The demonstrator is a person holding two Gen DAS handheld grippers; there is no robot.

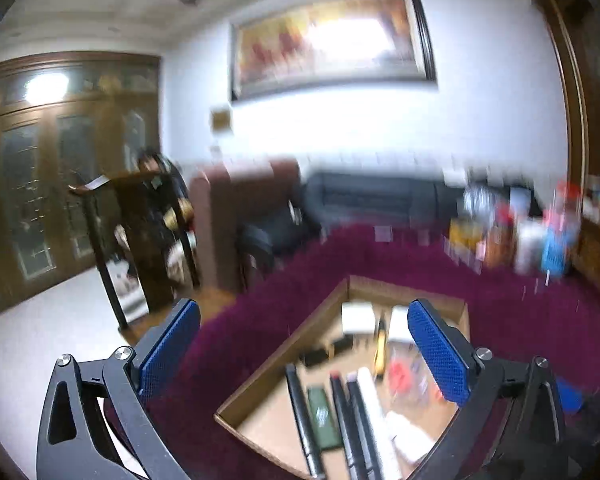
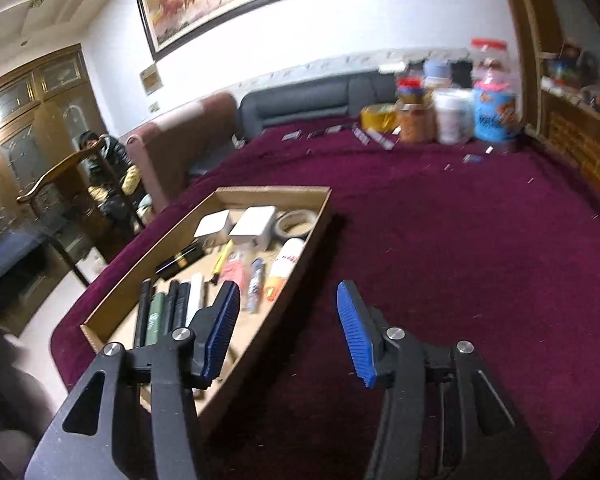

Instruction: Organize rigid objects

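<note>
A shallow cardboard box (image 2: 320, 216) lies on the maroon tablecloth (image 2: 440, 240). It holds white boxes (image 2: 254, 226), a tape roll (image 2: 298, 220), a white tube (image 2: 284, 264), a yellow marker (image 2: 222, 262) and several dark pens and sticks (image 2: 160, 312). My right gripper (image 2: 288, 308) is open and empty, above the box's near right wall. In the blurred left wrist view, my left gripper (image 1: 304, 324) is open and empty above the same box (image 1: 284, 348).
Jars and containers (image 2: 492, 96) stand at the table's far right, with small loose items (image 2: 376, 136) scattered before them. A grey sofa (image 2: 308, 100), a chair (image 2: 68, 176) and a seated person (image 2: 108, 160) are beyond the table's left edge.
</note>
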